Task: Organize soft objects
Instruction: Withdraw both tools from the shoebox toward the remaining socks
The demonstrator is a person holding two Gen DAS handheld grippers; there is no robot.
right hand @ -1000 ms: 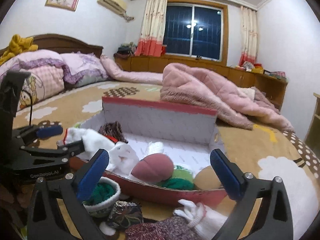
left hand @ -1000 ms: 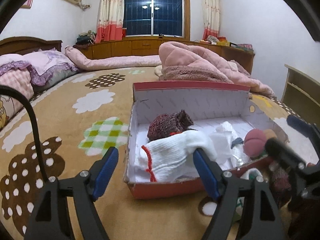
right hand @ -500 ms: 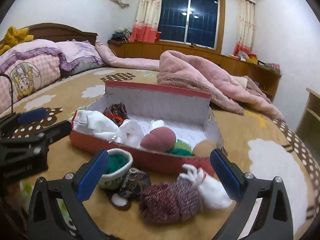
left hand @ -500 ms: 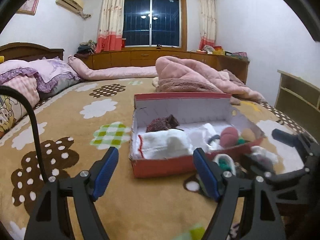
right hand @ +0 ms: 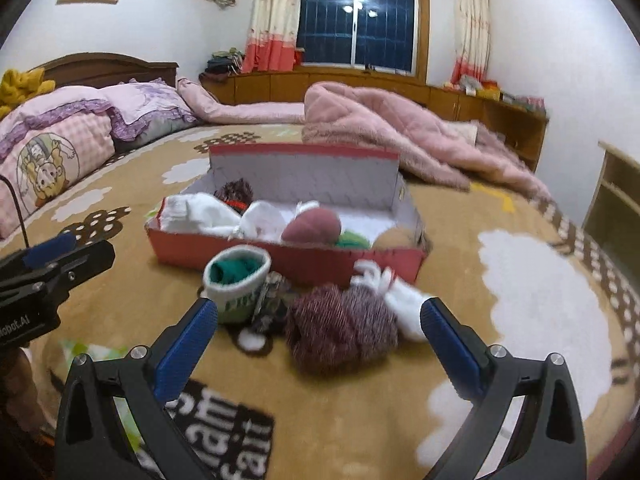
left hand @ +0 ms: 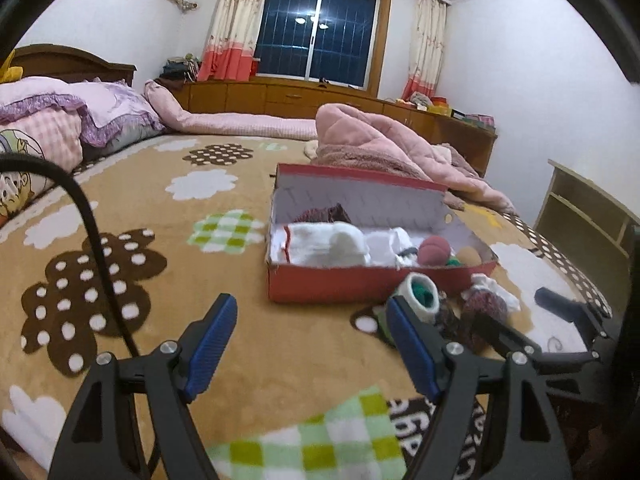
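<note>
A red shoebox (left hand: 360, 284) (right hand: 288, 260) lies open on the tan blanket; inside are white socks (left hand: 328, 244), a maroon knit roll, a dusty-pink ball (right hand: 312, 224) and green and tan rolls. In front of the box lie loose pieces: a white sock roll with green inside (right hand: 236, 280) (left hand: 420, 298), a dark patterned sock (right hand: 272, 300), a maroon knit roll (right hand: 340, 324) (left hand: 484, 308) and a white sock (right hand: 400, 296). My left gripper (left hand: 310, 344) stands open and empty, short of the box. My right gripper (right hand: 320, 320) is open, just short of the maroon roll and not touching it.
A crumpled pink quilt (right hand: 400, 140) lies behind the box. Pillows (right hand: 60, 148) and a wooden headboard are at the left, a wooden shelf unit (left hand: 588, 216) at the right. A black cable (left hand: 92, 240) arcs across the left wrist view.
Both grippers have drawn back from the box, which now looks smaller and farther. The loose pile in front of the box has come into full view. Both stayed open.
</note>
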